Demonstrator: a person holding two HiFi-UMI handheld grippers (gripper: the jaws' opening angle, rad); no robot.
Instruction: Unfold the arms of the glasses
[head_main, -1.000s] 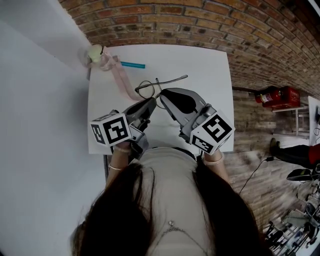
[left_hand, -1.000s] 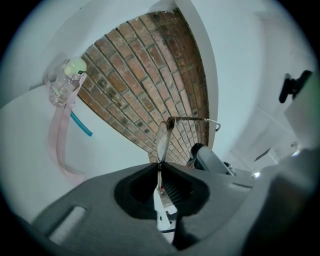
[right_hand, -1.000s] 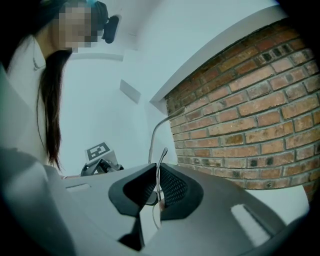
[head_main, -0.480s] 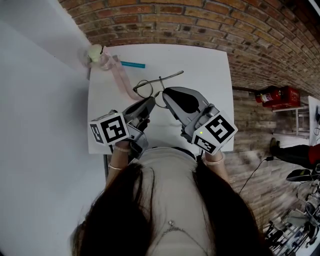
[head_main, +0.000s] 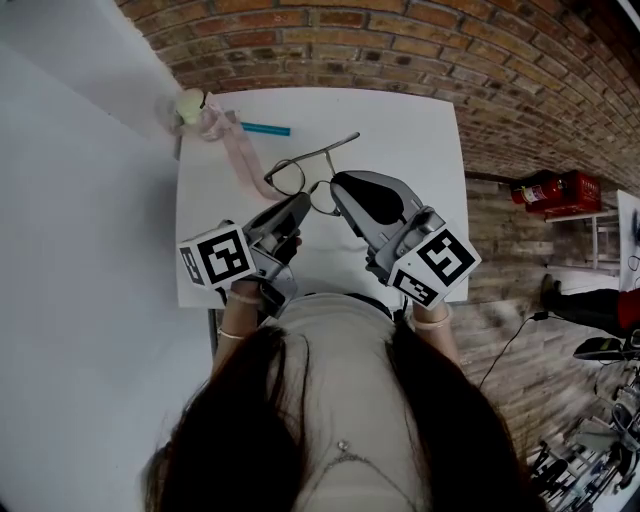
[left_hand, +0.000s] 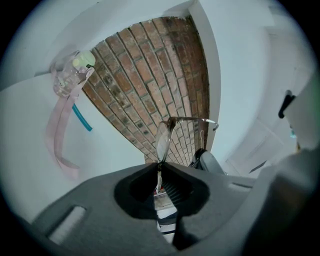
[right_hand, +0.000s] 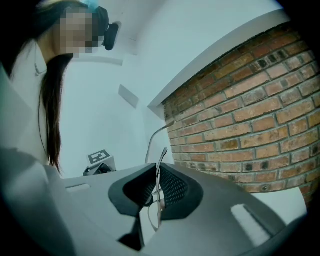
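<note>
The thin, dark wire-framed glasses (head_main: 289, 177) are held up just above the white square table (head_main: 420, 150), pinched between the two claws. There is one pair, and one slim arm (head_main: 340, 144) that I can make out plainly. It is swung out, and its long axis runs away from the person toward the far right of the table. I can't tell whether a second arm is folded behind the frame.

The left gripper (head_main: 301, 203) has its jaws closed on the bottom rim of a lens (left_hand: 162, 141), which stands up straight out of them in the left gripper view. The right gripper (head_main: 338, 184) is also clamped down, on a strand of the frame wire (right_hand: 161, 167) that rises between its ribbed pads. The two tips nearly meet. The right one sits nearer the extended arm's hinge, so I'd expect any further swing to come from that side.

Further off lie one pink ribbon (head_main: 238, 150), tied to one small clear bottle with a pale cap (head_main: 190, 105), and one teal stick (head_main: 265, 129). A brick wall (head_main: 400, 50) stands behind.
</note>
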